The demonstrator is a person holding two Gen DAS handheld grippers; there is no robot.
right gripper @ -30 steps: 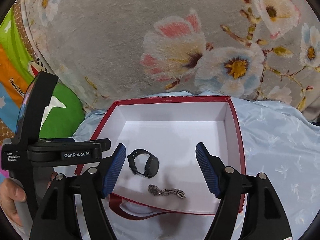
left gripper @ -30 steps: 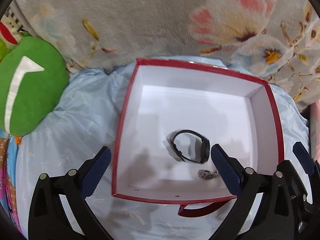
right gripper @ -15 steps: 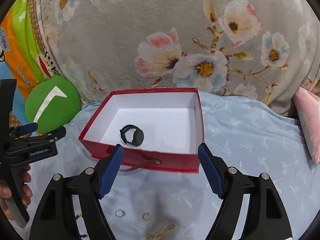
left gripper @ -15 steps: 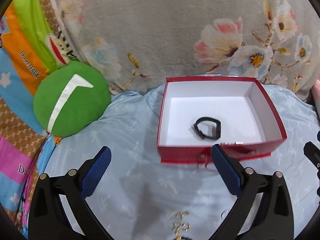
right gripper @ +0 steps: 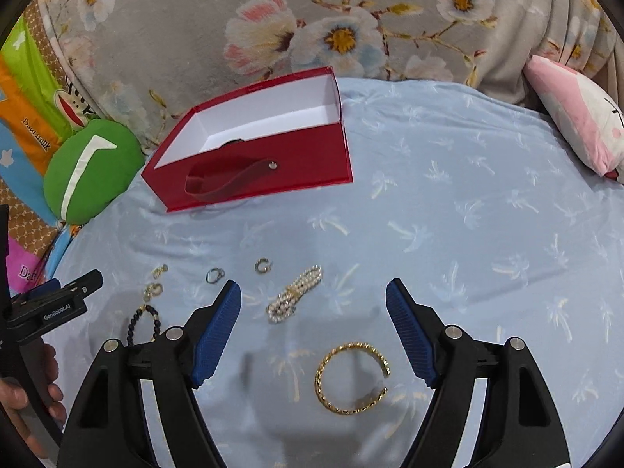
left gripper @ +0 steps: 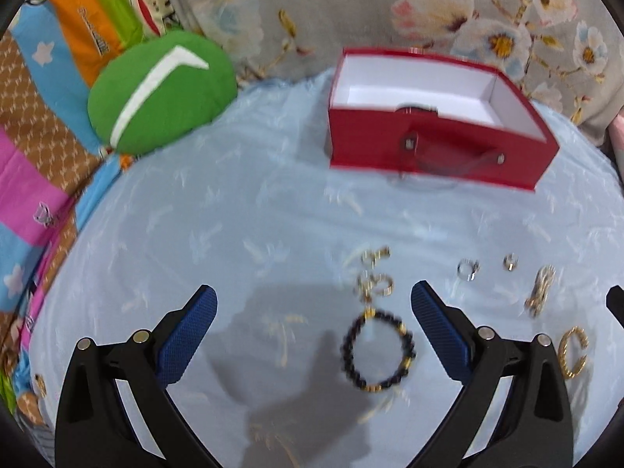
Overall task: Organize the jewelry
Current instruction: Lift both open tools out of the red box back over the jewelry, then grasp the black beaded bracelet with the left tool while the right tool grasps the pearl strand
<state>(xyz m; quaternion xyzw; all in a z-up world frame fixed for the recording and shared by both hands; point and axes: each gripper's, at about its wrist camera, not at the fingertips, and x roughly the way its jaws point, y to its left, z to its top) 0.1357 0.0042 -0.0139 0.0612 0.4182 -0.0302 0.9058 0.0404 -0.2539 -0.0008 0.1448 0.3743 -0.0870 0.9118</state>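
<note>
a pale blue sheet [right gripper: 448,234] with a faint palm print covers the bed, with a grey flowered blanket [right gripper: 273,7] across the top of both views and a green cushion [left gripper: 160,89] at the upper left. a pink and white pillow [right gripper: 577,121] lies at the upper right of the right wrist view.

an open red box [right gripper: 257,167] with a white inside sits in the upper middle of the frame, a strap handle on its near wall; something dark lies inside it, mostly hidden by the wall.

the jewelry is spread on the sheet in the lower half. the left gripper [left gripper: 314,327] hangs with its blue fingers spread wide, a dark bead bracelet [left gripper: 377,351] lying on the sheet between them, nearer the right finger. above it is a small cluster of gold earrings [left gripper: 374,280], blurred. to the right are two small silver rings [left gripper: 468,269].

the right gripper [right gripper: 314,319] is also spread wide and holds nothing. a gold twisted bangle [right gripper: 351,378] lies between its fingers, and a pearl bracelet [right gripper: 296,292] lies just above, near the left finger.
</note>
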